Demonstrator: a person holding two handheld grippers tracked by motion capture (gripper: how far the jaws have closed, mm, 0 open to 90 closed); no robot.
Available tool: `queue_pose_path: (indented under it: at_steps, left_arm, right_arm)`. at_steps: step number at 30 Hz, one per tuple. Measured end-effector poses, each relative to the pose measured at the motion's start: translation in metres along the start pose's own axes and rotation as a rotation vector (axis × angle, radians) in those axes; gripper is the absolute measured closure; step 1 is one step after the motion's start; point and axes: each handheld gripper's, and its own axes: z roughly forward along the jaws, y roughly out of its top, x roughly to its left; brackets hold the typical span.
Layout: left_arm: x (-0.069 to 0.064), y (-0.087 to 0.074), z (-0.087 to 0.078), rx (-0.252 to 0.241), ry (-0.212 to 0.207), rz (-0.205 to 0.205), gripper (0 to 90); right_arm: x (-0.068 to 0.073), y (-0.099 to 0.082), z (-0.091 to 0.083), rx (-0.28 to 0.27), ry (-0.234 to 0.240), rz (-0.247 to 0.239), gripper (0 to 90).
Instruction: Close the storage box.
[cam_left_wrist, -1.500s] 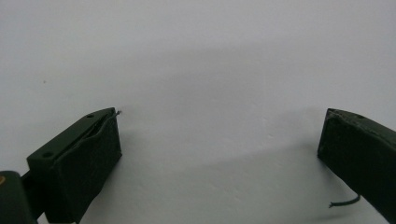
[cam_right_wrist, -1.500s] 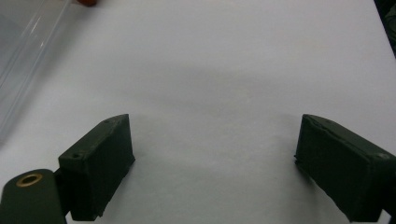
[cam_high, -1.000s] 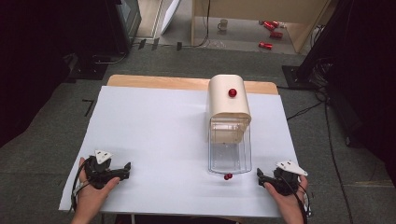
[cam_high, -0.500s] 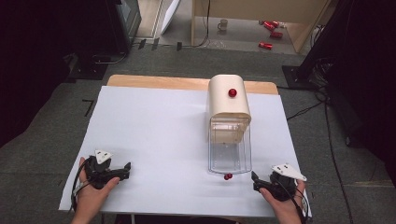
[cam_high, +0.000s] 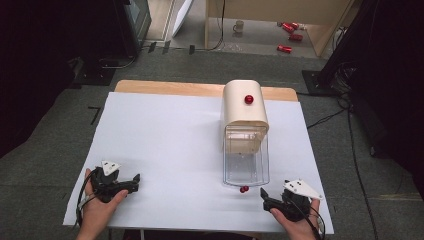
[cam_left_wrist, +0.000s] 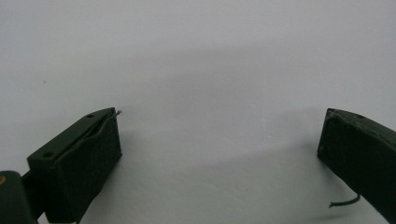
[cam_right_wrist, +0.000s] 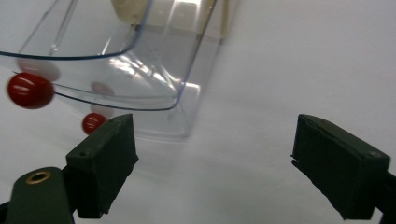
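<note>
My right gripper (cam_high: 265, 196) hovers open by the clear drawer (cam_high: 246, 162).

Its jaws stand wide with nothing between them; the drawer's red knob (cam_high: 244, 189) sits just beside the tips, perhaps not touching. My left gripper (cam_high: 134, 180) rests open on the white table (cam_high: 165, 150).

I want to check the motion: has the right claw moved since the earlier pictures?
Yes. In the high view the right claw has shifted left, toward the clear bin and its red knob, and a little down the picture.
</note>
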Motion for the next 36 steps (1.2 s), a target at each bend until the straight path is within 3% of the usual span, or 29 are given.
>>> queue_pose_path:
  at_steps: [10,18,36]
  left_arm:
    - [0.0,0.0,0.0,0.0,0.0,0.0,0.0]
    - [0.0,0.0,0.0,0.0,0.0,0.0,0.0]
    - [0.0,0.0,0.0,0.0,0.0,0.0,0.0]
  right_arm:
    - [0.013,-0.001,-0.004,-0.017,0.018,0.02,22.2]
    - [0.029,-0.001,-0.005,-0.02,0.055,-0.001,31.8]
    - [0.042,0.002,-0.005,-0.021,0.089,-0.017,52.1]
